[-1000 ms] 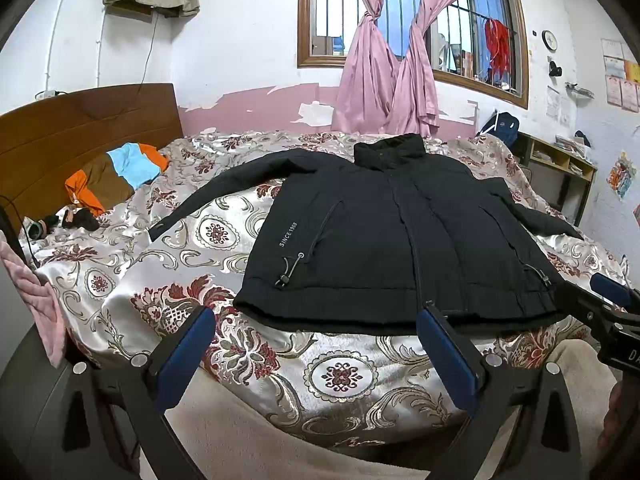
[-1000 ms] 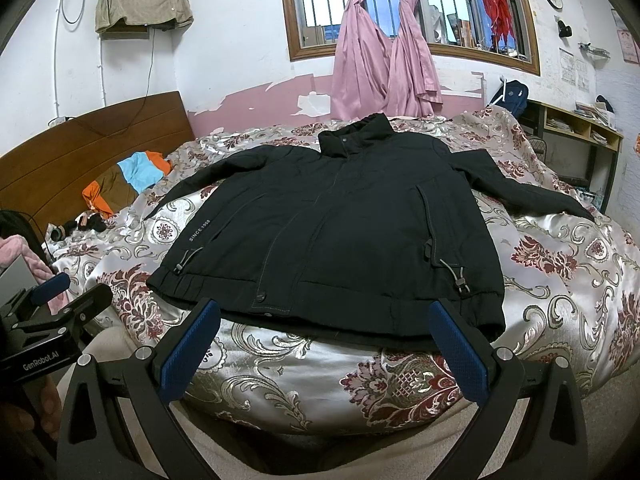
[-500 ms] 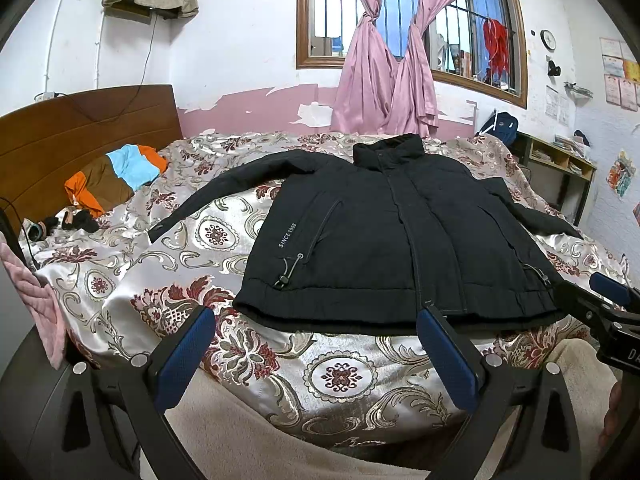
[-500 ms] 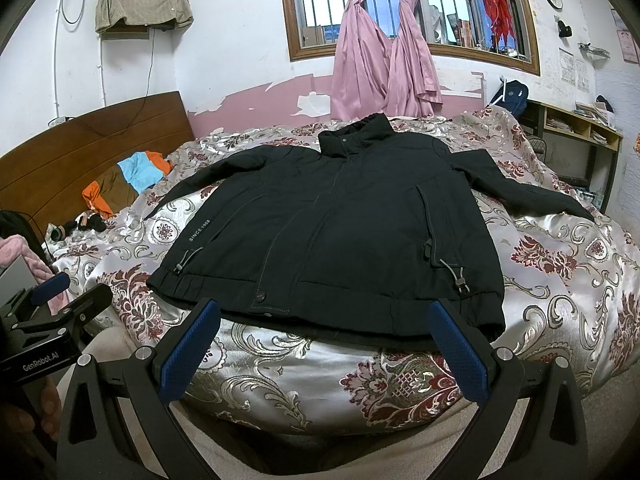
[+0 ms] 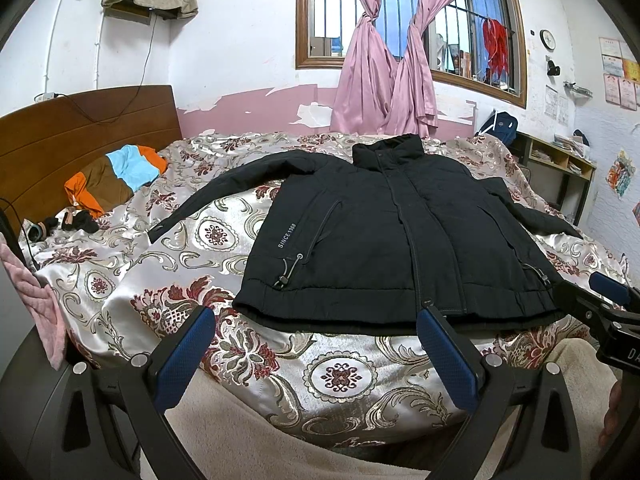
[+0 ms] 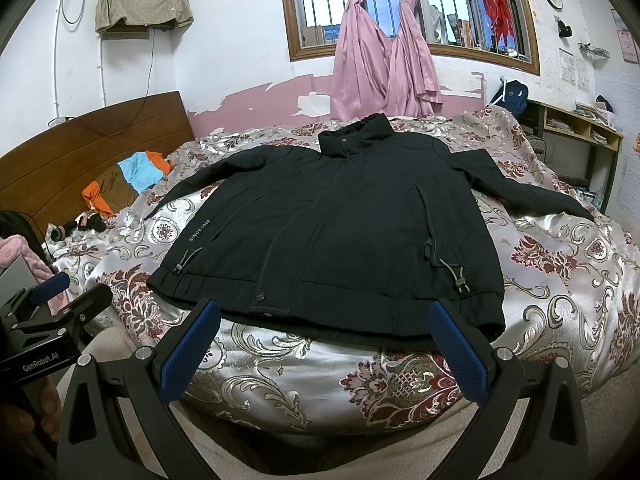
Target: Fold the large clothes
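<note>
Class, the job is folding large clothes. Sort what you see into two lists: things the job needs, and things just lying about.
Needed: black jacket, left gripper, right gripper.

Lying about: orange, brown and blue garment, pink curtains, wall clock.

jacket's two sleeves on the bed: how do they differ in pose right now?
In the right wrist view, the left sleeve runs down toward the headboard side and lies wholly on the bedspread. The right sleeve stretches toward the shelf side, its cuff reaching the bed's edge. The left sleeve sits nearer the orange-and-blue clothing. Both are black, unfolded, spread out from the jacket.
</note>
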The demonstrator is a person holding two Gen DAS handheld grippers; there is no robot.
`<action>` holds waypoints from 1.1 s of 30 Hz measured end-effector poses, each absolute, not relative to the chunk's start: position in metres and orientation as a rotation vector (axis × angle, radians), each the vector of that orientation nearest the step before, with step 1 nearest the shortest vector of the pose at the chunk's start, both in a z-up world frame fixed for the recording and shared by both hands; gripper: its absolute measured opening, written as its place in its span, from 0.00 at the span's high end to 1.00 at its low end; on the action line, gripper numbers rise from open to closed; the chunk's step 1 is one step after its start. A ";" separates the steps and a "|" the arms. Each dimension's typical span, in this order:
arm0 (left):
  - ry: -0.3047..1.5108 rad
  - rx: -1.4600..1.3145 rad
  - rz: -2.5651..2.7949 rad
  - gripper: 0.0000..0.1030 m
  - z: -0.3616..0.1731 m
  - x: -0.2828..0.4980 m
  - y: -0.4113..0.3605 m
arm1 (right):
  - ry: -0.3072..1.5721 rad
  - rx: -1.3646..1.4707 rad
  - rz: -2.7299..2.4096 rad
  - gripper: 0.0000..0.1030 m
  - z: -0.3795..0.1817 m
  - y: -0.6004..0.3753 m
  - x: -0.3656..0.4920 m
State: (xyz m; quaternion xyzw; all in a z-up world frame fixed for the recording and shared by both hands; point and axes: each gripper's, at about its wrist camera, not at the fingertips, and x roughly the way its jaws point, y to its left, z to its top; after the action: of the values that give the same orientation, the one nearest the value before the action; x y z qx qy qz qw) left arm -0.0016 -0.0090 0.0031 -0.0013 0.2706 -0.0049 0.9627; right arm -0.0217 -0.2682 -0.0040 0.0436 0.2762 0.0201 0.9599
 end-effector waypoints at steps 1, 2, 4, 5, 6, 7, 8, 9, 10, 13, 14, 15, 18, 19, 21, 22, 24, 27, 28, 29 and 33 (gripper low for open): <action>0.549 -0.002 -0.010 0.01 0.003 -0.001 -0.011 | 0.560 0.089 0.041 0.01 -0.004 -0.268 -0.022; 0.548 -0.002 -0.010 0.01 0.003 -0.002 -0.009 | 0.560 0.089 0.041 0.01 -0.004 -0.268 -0.022; 0.548 -0.001 -0.009 0.01 0.003 -0.002 -0.009 | 0.560 0.089 0.041 0.01 -0.004 -0.268 -0.022; 0.548 -0.001 -0.009 0.01 0.003 -0.002 -0.009 | 0.560 0.089 0.040 0.01 -0.004 -0.267 -0.022; 0.548 0.000 -0.012 0.01 0.003 -0.001 -0.009 | 0.560 0.088 0.040 0.01 -0.004 -0.267 -0.022; 0.548 0.000 -0.011 0.01 0.003 -0.001 -0.010 | 0.561 0.088 0.041 0.01 -0.004 -0.267 -0.022; 0.548 -0.001 -0.010 0.01 0.003 -0.001 -0.009 | 0.561 0.088 0.040 0.01 -0.004 -0.267 -0.022; 0.548 -0.001 -0.011 0.01 0.003 -0.001 -0.009 | 0.560 0.088 0.040 0.01 -0.004 -0.267 -0.022; 0.549 -0.002 -0.010 0.01 0.003 -0.001 -0.010 | 0.560 0.088 0.040 0.01 -0.004 -0.267 -0.022; 0.550 -0.004 -0.011 0.01 0.003 -0.001 -0.011 | 0.559 0.088 0.041 0.01 -0.004 -0.266 -0.022; 0.551 -0.004 -0.012 0.01 0.003 -0.001 -0.012 | 0.560 0.089 0.041 0.01 -0.004 -0.266 -0.022; 0.551 -0.003 -0.013 0.01 0.002 -0.002 -0.012 | 0.560 0.089 0.041 0.01 -0.004 -0.266 -0.022; 0.556 -0.005 -0.016 0.01 0.000 -0.002 -0.010 | 0.560 0.088 0.042 0.01 -0.004 -0.265 -0.022; 0.558 -0.006 -0.015 0.01 0.000 -0.002 -0.010 | 0.561 0.087 0.043 0.01 -0.004 -0.265 -0.022; 0.564 -0.007 -0.011 0.01 -0.001 0.000 -0.007 | 0.565 0.084 0.043 0.01 -0.004 -0.264 -0.022; 0.571 -0.007 -0.005 0.01 -0.002 0.001 -0.006 | 0.569 0.083 0.043 0.01 -0.005 -0.265 -0.022; 0.586 -0.004 0.006 0.01 -0.004 0.005 -0.005 | 0.577 0.082 0.039 0.01 -0.006 -0.265 -0.022; 0.607 -0.013 0.017 0.01 -0.001 0.011 0.000 | 0.590 0.056 -0.002 0.01 -0.002 -0.266 -0.014; 0.609 -0.023 0.011 0.01 0.001 0.013 0.001 | 0.581 0.053 -0.011 0.01 0.000 -0.263 -0.016; 0.614 -0.039 0.001 0.01 0.002 0.016 0.003 | 0.572 0.050 -0.030 0.01 0.005 -0.265 -0.016; 0.626 -0.049 -0.014 0.01 0.010 0.029 0.000 | 0.544 0.065 -0.097 0.01 0.021 -0.286 -0.015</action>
State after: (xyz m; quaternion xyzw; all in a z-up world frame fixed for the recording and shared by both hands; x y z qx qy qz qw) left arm 0.0289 0.0004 0.0105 -0.0240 0.3080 -0.0069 0.9511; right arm -0.0149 -0.2861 0.0208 0.0321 0.2685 -0.0480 0.9616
